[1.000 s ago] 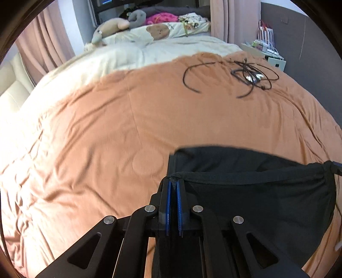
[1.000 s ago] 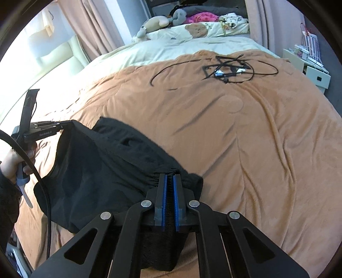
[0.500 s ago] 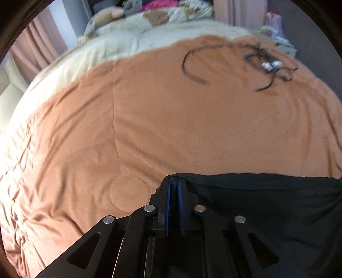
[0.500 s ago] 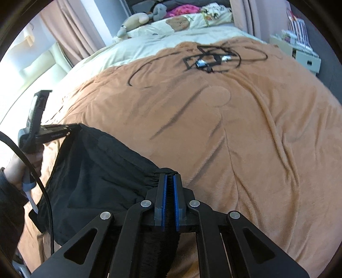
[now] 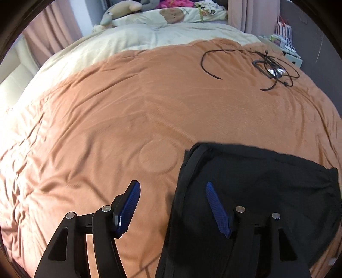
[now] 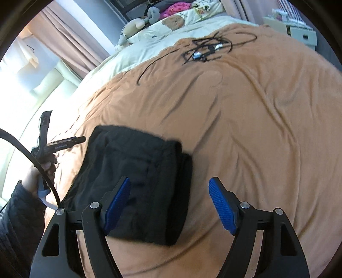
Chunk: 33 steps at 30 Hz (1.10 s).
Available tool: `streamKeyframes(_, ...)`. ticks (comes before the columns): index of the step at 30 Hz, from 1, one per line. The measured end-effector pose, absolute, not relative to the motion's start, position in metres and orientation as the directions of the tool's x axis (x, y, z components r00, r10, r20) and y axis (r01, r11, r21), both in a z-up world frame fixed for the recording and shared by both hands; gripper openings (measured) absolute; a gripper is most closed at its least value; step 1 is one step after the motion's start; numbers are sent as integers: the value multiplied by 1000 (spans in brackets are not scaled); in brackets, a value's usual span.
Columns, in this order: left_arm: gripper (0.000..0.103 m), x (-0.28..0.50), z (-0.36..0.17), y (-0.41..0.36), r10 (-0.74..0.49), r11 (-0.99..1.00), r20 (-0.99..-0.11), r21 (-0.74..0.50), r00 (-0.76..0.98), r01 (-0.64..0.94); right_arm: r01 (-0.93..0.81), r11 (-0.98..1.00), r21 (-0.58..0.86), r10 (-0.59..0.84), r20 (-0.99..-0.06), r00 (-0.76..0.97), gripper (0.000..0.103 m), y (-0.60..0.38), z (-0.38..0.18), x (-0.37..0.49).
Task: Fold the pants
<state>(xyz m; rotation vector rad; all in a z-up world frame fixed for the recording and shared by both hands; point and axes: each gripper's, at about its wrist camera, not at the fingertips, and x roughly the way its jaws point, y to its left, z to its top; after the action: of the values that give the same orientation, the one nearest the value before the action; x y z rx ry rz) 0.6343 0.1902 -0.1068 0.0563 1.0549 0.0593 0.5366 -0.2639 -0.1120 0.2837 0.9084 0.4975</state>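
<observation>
1. Both grippers, clamped on the black fabric half a second ago, have let go: the left gripper (image 5: pixel 173 205) now has its blue fingers (image 5: pixel 129 206) spread wide with nothing between them, and the right gripper (image 6: pixel 170 205) is equally wide apart and holds nothing.
2. The pants (image 6: pixel 136 177), earlier stretched in the air between the two grippers, now lie on the orange blanket (image 6: pixel 245 128) as a compact, folded black bundle.
3. In the left wrist view the pants (image 5: pixel 252 188) sit under the right-hand finger, their left edge between the two fingers; in the right wrist view the bundle lies under the left-hand finger.
4. The person's left hand (image 6: pixel 37 177), in a dark sleeve, grips the other tool's handle just left of the pants.
5. The blanket covers most of the bed; a cream duvet (image 5: pixel 132 40) shows beyond it.
6. A tangle of black cables (image 5: pixel 271 68) rests on the far part of the blanket, well apart from the pants.
7. Stuffed toys (image 5: pixel 121 10) and a bear-print pillow (image 5: pixel 173 15) line the head of the bed; pink curtains (image 6: pixel 70 38) hang at the left, and a white cabinet (image 6: pixel 299 32) stands at the right.
</observation>
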Motion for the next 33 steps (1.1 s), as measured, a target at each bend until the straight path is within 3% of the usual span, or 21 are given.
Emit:
streamKeyframes(12, 67, 538, -91, 206, 24, 998, -869, -7, 495, -61, -188, 769, 611, 619, -639, 457, 74, -290, -140, 514)
streamKeyframes(18, 67, 507, -93, 209, -10, 996, -875, -52, 484, -73, -148, 716, 682, 670, -612, 421, 59, -294, -154, 511)
streamKeyframes(28, 66, 469, -126, 220, -82, 981, -900, -149, 427, -127, -78, 670, 738, 696, -588, 413, 59, -309, -180, 528)
streamKeyframes(33, 66, 467, -151, 223, -100, 975, -909, -171, 405, -143, -70, 667, 742, 692, -582, 427, 52, -316, -184, 531)
